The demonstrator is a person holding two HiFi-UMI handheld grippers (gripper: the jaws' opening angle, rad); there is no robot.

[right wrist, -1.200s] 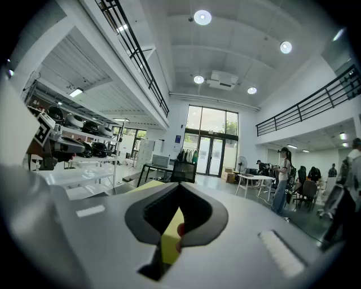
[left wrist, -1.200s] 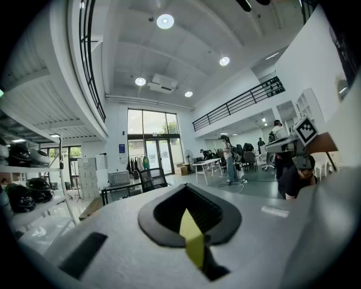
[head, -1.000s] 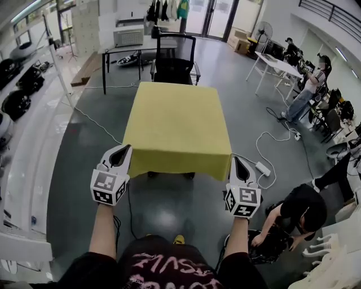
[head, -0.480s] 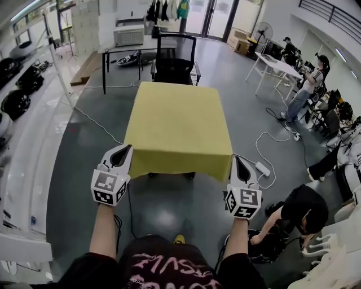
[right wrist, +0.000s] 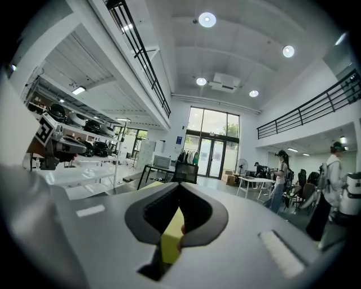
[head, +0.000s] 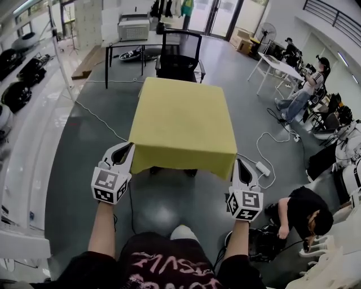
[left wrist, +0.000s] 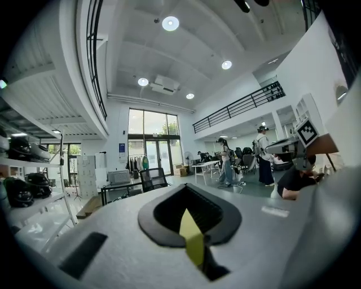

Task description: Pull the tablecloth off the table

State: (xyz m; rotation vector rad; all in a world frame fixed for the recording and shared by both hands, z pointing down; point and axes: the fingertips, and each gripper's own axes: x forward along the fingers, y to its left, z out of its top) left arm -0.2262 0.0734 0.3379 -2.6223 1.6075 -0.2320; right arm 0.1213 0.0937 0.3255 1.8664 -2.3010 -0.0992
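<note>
A workshop hall: mezzanine railing [head: 333,14], storage shelves [head: 20,84], work table [head: 277,65].

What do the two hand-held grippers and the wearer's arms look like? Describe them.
The left gripper and right gripper are pale grey plastic shells tapering to a point, each with a black teardrop-shaped recess and a white cube of black square markers at the rear. The person's black short-sleeved top bears pink lettering; forearms are bare.

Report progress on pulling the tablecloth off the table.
Done: the left gripper and right gripper are each shut on a near corner of the yellow tablecloth; a yellow fold shows between each pair of jaws. In hand: the pull itself, with both corners held at the near edge. Left: nearly everything; the cloth lies spread flat over the whole top, none of it off yet.
</note>
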